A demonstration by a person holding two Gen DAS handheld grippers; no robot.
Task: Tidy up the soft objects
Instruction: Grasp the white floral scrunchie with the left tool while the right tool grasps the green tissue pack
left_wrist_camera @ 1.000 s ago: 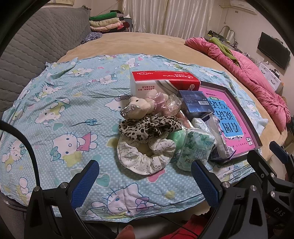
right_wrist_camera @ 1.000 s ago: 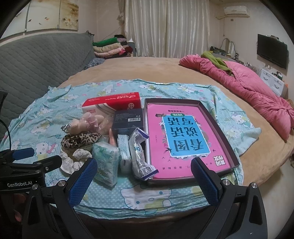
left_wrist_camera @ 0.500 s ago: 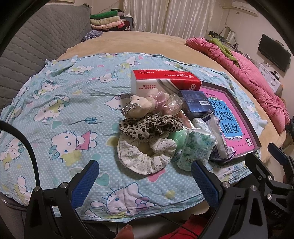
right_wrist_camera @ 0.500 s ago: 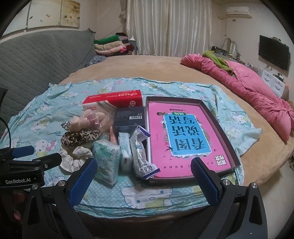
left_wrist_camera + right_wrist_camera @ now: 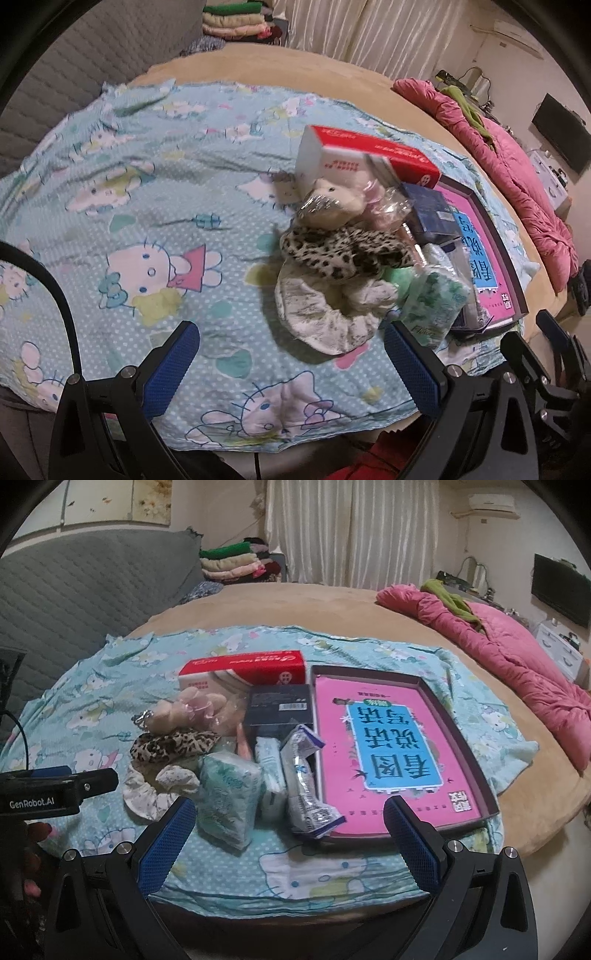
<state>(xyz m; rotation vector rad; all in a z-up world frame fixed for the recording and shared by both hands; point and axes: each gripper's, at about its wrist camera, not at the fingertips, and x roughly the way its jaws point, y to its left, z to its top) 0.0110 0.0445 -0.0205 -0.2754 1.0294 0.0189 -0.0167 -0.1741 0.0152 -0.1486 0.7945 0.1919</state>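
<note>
Step in hand: the start of the sort, by my judgement; nothing is lifted yet and every soft item lies in 1 heap on the cartoon-cat sheet (image 5: pixel 155 206).

Left gripper (image 5: pixel 291 363): jaws spread wide, empty, hovering at the near edge of the sheet; the white floral scrunchie (image 5: pixel 325 317) sits just beyond and between its 2 blue pads, not touched.

Right gripper (image 5: pixel 290 834): also spread wide and empty, held low at the near edge; the green tissue pack (image 5: pixel 227 794) stands just beyond its left finger, the crinkled silver pouch (image 5: pixel 306 786) near the middle of its gap.

Soft things: the leopard scrunchie (image 5: pixel 343 251) lies over the far rim of the white one; the small plush toy (image 5: pixel 332 206) rests farther back, against the red tissue box (image 5: pixel 243 674).

Hard neighbours: a dark blue box (image 5: pixel 280 709) sits right of the plush; the shallow tray (image 5: pixel 491 805) with its pink book (image 5: pixel 388 746) fills the right side, well clear of the scrunchies.

Next move, as I judge it: the left gripper goes forward and down so 1 pad enters the white scrunchie's hole and the other passes outside its rim, then closes on that fabric alone.

Risk: the leopard scrunchie overlaps it and may drag along.

Destination: likely the tray, though I cannot tell from here.
</note>
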